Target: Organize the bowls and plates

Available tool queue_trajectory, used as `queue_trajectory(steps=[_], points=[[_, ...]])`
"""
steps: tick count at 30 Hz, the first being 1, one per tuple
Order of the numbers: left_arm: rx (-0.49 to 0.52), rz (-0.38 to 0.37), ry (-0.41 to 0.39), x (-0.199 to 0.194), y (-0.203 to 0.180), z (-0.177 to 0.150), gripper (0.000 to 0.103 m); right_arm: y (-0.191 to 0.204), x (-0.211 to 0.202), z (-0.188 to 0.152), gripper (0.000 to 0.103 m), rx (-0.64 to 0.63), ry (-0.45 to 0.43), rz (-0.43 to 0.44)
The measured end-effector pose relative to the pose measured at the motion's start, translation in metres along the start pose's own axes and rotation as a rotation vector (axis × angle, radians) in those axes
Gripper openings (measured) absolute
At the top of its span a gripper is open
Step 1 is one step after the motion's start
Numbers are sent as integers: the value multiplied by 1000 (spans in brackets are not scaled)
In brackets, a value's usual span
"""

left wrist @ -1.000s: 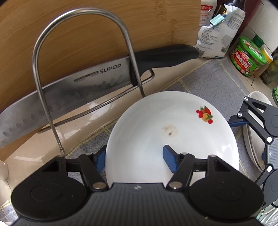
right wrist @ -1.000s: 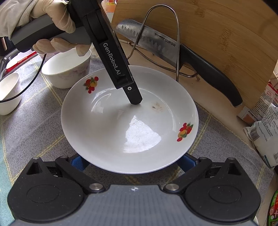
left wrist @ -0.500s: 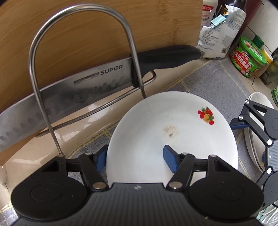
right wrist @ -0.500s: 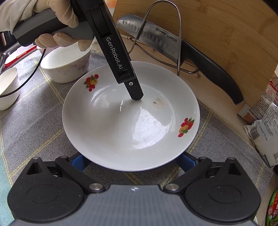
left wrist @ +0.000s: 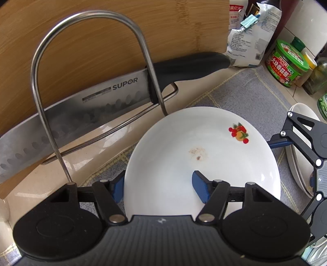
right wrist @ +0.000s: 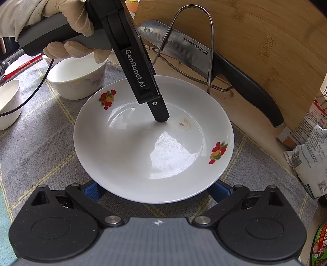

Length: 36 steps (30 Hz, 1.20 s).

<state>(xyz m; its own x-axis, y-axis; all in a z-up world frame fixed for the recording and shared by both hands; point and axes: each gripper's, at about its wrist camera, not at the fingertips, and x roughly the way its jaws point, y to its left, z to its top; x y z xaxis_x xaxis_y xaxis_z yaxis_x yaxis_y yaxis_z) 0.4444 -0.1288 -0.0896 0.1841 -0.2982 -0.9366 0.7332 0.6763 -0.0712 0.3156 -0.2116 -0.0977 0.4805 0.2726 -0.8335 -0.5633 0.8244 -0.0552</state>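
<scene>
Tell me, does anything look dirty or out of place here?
Yes. The white round plate with fruit motifs has a small brownish stain near its centre, so it appears not fully clean.

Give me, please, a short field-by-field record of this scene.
plate: white, fruit motifs, small brown stain near the centre, on the grey cloth
left gripper: jaws apart, straddling the plate's rim, one finger inside
right gripper: jaws wide, tips tucked under the plate's near rim
large bowl: white, beyond the plate
small bowl: white, at the cloth's edge
wire rack: holds a knife; cutting board behind
</scene>
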Motion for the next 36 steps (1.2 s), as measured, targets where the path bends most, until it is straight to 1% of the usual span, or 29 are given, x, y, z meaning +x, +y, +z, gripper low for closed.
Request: queue_trajectory(steps=[14,36], points=[[-11,-1,-6,-6,-1,-3,67,1,-7,0,103,3,-13,6],[-18,-8,-50,-33,-7,-11,64,16,-33,-2,103,-22,-44,-39]])
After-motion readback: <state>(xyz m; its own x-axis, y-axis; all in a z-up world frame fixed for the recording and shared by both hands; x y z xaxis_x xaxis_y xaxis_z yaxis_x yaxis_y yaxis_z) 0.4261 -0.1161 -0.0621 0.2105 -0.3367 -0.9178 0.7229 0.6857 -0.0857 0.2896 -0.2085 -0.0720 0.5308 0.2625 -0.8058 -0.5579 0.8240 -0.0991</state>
